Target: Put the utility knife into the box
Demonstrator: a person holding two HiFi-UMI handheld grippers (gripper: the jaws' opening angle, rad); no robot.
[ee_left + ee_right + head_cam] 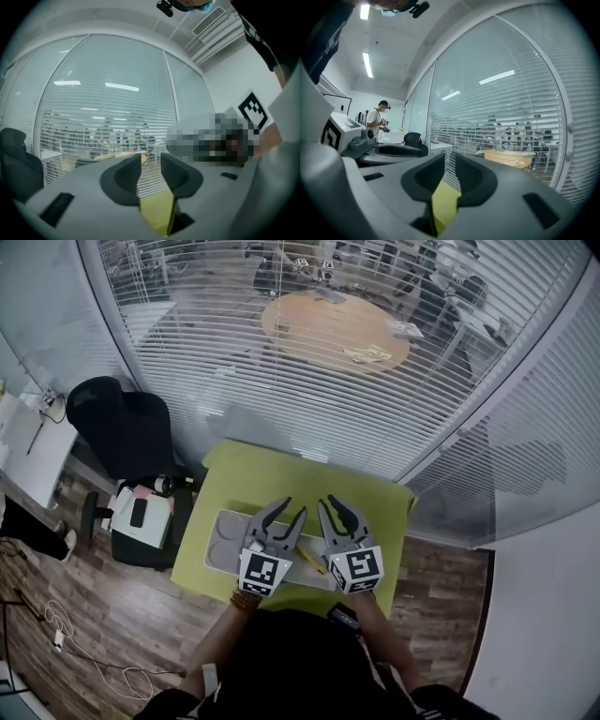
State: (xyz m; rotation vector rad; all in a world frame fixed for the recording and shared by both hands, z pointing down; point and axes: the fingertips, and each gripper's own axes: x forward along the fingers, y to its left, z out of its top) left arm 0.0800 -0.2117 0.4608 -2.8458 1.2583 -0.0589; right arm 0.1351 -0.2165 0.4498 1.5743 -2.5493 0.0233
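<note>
Left tongs hover level over the green table, jaws spread with a clear gap and nothing between them. Right tongs sit just beside them, also parted and empty, with only green table showing through the gap. Below and between the two tongs lies a slim yellow utility knife, at the right end of the gray box. Whether it is fully inside, I cannot tell.
</note>
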